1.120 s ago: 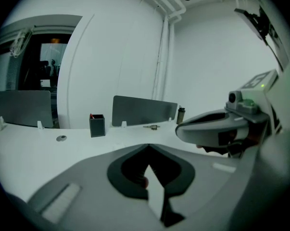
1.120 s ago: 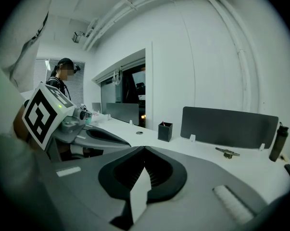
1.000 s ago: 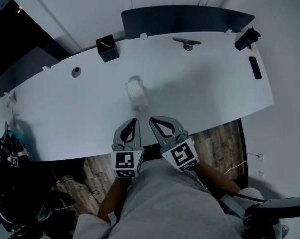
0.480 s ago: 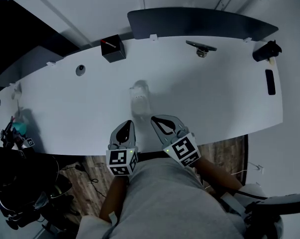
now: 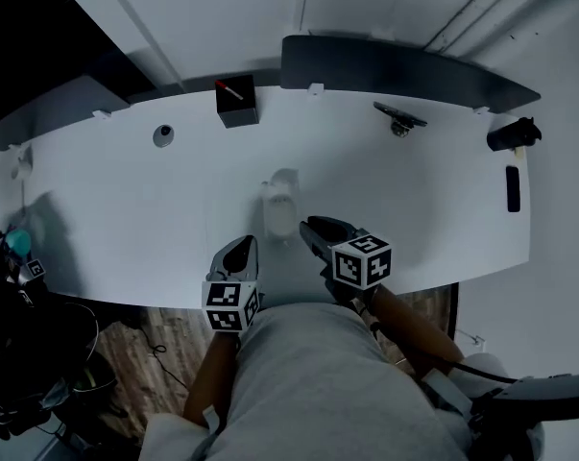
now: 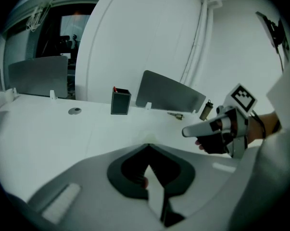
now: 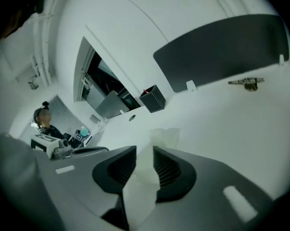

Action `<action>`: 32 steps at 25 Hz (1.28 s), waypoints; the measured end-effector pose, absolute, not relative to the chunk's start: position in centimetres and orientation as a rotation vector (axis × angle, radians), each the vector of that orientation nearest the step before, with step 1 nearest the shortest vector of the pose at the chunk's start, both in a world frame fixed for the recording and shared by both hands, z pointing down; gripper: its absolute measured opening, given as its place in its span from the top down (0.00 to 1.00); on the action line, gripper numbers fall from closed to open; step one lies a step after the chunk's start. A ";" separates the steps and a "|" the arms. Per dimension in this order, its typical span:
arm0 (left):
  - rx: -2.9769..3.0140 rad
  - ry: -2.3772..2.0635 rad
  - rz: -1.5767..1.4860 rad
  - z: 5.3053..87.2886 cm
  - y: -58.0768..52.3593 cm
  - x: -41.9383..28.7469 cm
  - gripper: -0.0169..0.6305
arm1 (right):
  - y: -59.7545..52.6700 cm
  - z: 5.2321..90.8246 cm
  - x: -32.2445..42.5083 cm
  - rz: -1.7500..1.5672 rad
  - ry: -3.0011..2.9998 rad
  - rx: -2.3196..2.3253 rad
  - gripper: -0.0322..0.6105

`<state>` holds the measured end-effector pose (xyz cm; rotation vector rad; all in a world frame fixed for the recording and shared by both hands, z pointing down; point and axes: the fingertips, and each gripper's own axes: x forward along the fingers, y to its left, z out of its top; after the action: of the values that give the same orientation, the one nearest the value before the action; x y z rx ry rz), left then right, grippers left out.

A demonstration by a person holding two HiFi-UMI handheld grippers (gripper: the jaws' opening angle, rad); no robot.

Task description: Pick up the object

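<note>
You are opening your right gripper's (image 5: 308, 227) jaws, nothing between them, just short of the small whitish object (image 5: 282, 203) sitting near the middle of the tabletop's (image 5: 126, 200) near edge, while your left gripper's (image 5: 243, 247) jaws are sitting clenched and empty.

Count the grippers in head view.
2, none hidden. The left gripper is over the table's near edge, jaws shut and empty. The right gripper is beside it, jaws opening with nothing between them, the white object just ahead.
</note>
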<state>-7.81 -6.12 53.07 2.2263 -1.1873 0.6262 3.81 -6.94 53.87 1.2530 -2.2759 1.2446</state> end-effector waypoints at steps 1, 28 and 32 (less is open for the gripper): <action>2.225 -1.179 0.618 53.2 -6.3 -7.7 0.97 | -7.4 54.7 4.1 1.317 -2.242 1.249 0.73; 2.126 -1.146 0.583 56.2 -8.4 -9.6 0.97 | -10.2 63.1 -1.5 1.899 -2.002 0.544 0.61; 2.123 -1.147 0.587 56.2 -8.5 -9.6 0.97 | -10.2 62.0 -2.1 1.926 -2.058 0.509 0.70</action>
<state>-9.63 -8.47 56.17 2.1229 -1.1468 0.5873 -2.14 -10.18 62.03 0.5087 -2.0576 1.9262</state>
